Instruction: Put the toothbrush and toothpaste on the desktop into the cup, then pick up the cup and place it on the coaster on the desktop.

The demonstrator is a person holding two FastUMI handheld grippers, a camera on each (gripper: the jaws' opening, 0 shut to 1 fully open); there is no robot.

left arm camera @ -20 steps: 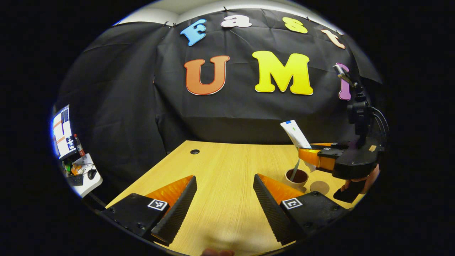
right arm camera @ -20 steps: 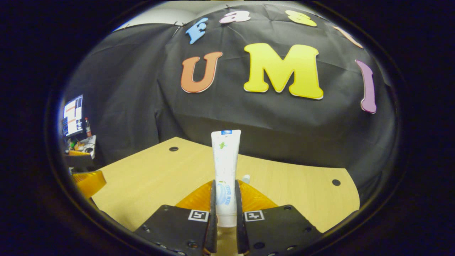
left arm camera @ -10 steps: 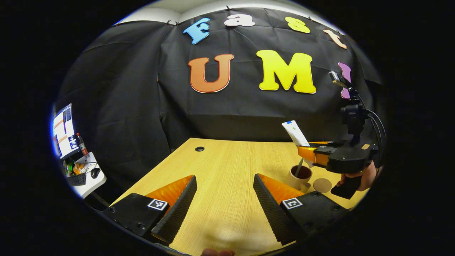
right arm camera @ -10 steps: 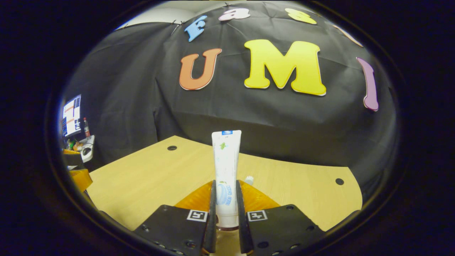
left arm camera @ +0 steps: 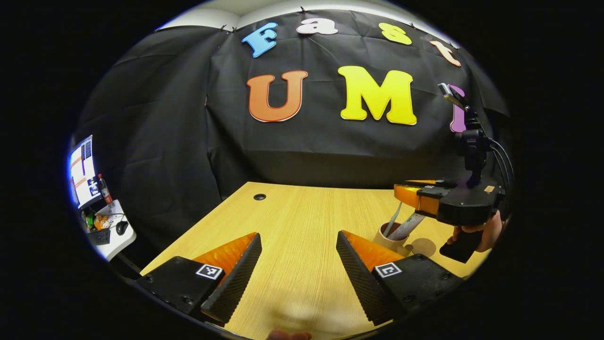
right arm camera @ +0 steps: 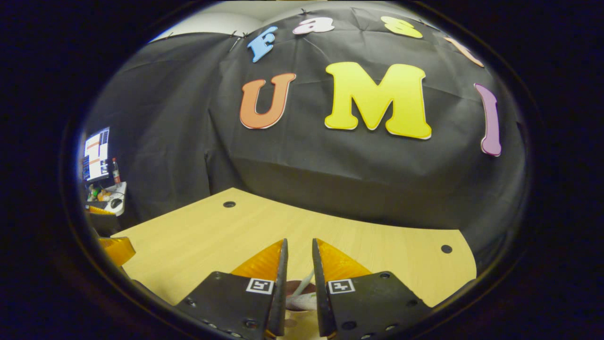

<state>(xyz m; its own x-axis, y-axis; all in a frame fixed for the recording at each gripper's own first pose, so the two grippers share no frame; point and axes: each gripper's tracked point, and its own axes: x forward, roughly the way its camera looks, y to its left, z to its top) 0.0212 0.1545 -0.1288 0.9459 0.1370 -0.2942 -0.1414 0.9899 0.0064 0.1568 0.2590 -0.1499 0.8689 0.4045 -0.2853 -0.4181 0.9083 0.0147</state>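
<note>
Both items now stand in the cup (left arm camera: 392, 234), so the first step looks done: the toothpaste (left arm camera: 407, 226) leans out over the rim toward your right gripper (left arm camera: 409, 195), and the thin toothbrush (left arm camera: 392, 218) stands beside it. Your right gripper hovers just above the cup, its jaws released and a narrow gap apart with nothing between them; in the right gripper view the cup's rim (right arm camera: 298, 296) sits directly below that gap. Your left gripper (left arm camera: 298, 264) rests low over the surface (left arm camera: 302, 217) with jaws wide apart and empty, the cup just beyond its right jaw. Next, you likely need to grasp the cup by its wall, keeping it upright, and set it on the round coaster (left arm camera: 423, 247), which lies just beside the cup, on its far side from the left jaws. The surface is pale wood. A black cloth wall stands behind, and a monitor (left arm camera: 81, 171) glows far off to the left.
</note>
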